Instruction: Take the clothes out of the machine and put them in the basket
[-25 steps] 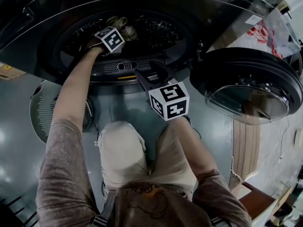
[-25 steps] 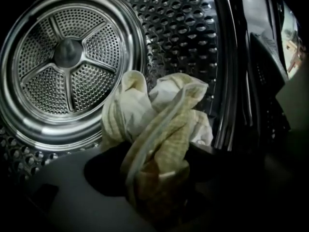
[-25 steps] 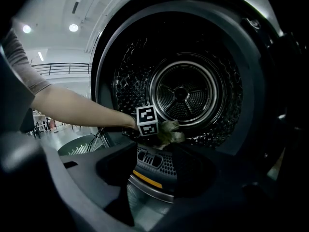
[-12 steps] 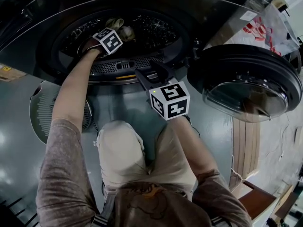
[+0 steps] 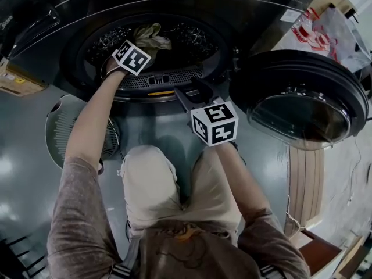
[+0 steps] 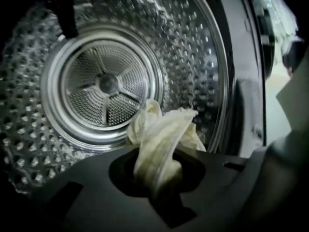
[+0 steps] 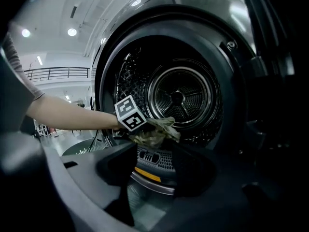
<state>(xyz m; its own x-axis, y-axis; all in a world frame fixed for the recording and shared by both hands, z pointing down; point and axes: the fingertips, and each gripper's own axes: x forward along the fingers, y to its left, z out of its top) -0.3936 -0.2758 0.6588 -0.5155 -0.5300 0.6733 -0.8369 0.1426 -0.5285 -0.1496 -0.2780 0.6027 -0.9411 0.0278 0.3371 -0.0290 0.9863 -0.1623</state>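
The washing machine's steel drum point(image 6: 108, 83) stands open in front of me. A pale, crumpled cloth point(image 6: 161, 139) hangs bunched between the jaws of my left gripper point(image 6: 159, 190), which have just been closing and now pinch it. Seen from my head, the left gripper point(image 5: 142, 44) is inside the drum mouth with the cloth point(image 5: 150, 36) raised above the drum floor. The right gripper view shows the same cloth point(image 7: 157, 132) beside the left gripper's marker cube. My right gripper point(image 7: 149, 170) waits open and empty just outside the door opening, below the rim point(image 5: 157, 89).
The round machine door point(image 5: 299, 97) is swung open to the right. A white slatted basket point(image 5: 58, 127) stands on the floor at the left, under my left arm. My knees are close below the opening. A plastic bag point(image 5: 325, 31) lies at the upper right.
The left gripper has closed on the cloth and lifted it off the drum floor. The right gripper has barely shifted.
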